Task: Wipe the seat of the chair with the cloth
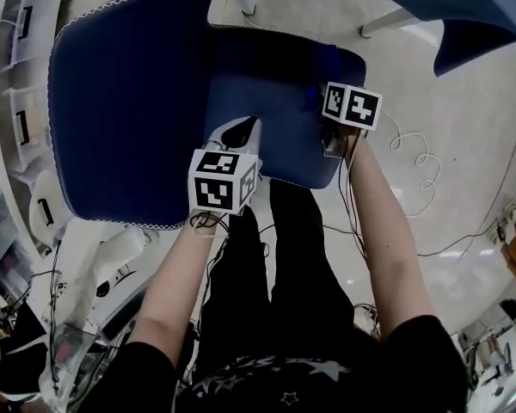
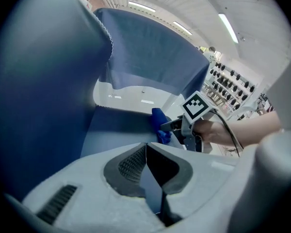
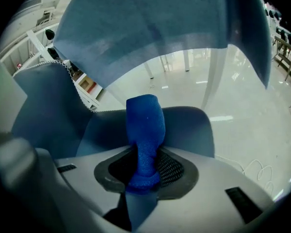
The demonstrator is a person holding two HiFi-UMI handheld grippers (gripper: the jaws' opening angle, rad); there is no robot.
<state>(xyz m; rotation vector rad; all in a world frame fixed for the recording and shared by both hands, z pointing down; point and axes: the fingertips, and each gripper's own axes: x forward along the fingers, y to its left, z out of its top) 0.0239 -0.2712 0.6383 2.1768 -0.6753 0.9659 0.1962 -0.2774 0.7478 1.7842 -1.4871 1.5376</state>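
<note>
The jaws of the right gripper (image 3: 144, 165) pinch a bunched blue cloth (image 3: 145, 135), which stands up out of them like a stub. The jaws of the left gripper (image 2: 146, 148) are pressed together with nothing between them. The cloth sits at the side of the chair's seat (image 1: 267, 119) away from the backrest. The left gripper view shows it low over the cushion there, but no view shows whether it touches. The step in hand looks like the start of a wiping pass, or a point within one. The next move likely calls for pressing the cloth flat on the seat and drawing it across towards the backrest (image 1: 129, 101), with the grip kept firm so the cloth does not pull free. The seat is bare, so there is open room for a long stroke. The limits are the upright backrest on one side, the rounded front edge near the person's legs, and the left gripper hovering over the near part of the seat. A second blue chair (image 1: 464, 7) overhangs the far side, so a high lift there could catch it.
</note>
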